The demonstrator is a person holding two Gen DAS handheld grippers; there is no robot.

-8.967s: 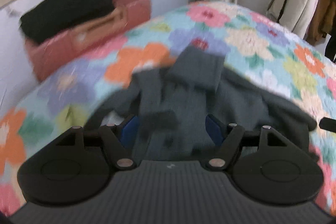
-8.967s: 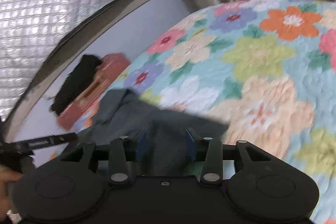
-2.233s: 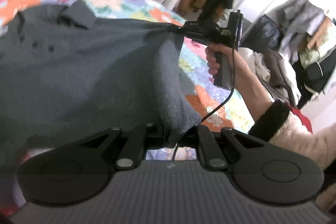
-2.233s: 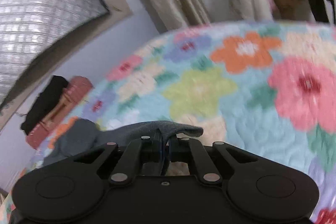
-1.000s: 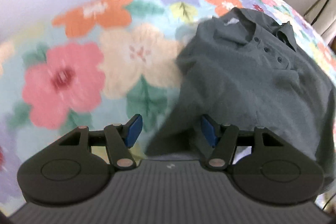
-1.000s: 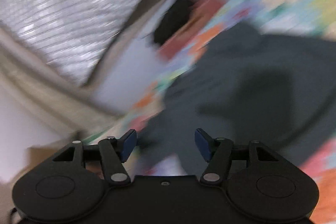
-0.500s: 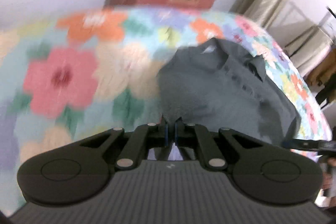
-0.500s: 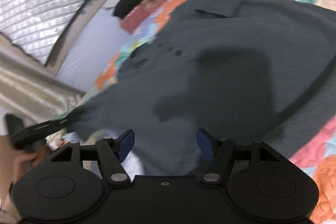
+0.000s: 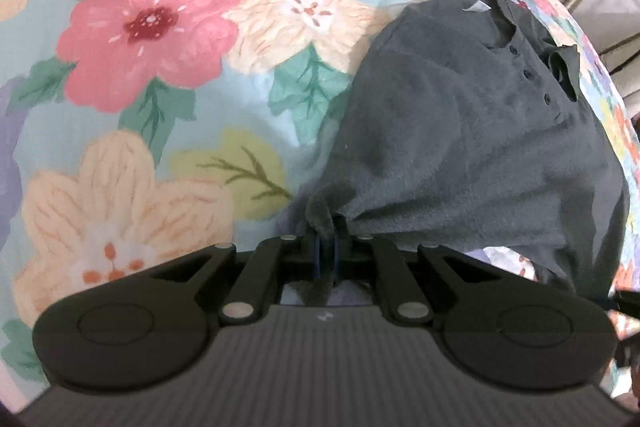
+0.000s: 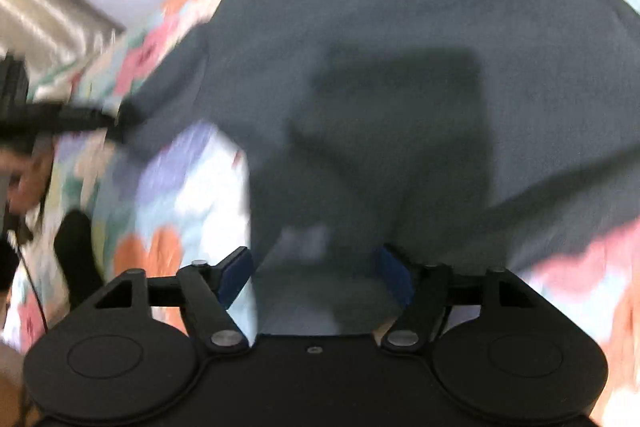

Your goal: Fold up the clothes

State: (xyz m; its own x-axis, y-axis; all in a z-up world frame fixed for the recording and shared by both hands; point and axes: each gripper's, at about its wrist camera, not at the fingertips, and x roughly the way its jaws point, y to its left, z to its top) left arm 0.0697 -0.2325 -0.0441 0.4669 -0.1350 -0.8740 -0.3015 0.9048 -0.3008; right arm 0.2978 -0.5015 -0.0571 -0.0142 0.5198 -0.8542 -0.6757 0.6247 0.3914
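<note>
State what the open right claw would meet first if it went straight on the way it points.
Most likely the grey shirt: the right claw is open with the shirt's cloth already between and ahead of its fingers, over the floral quilt. The picture is blurred, so depth is uncertain.

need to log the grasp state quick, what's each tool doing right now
Left tool: closed, pinching an edge of the dark grey polo shirt.
Right tool: open over the shirt, holding nothing.
</note>
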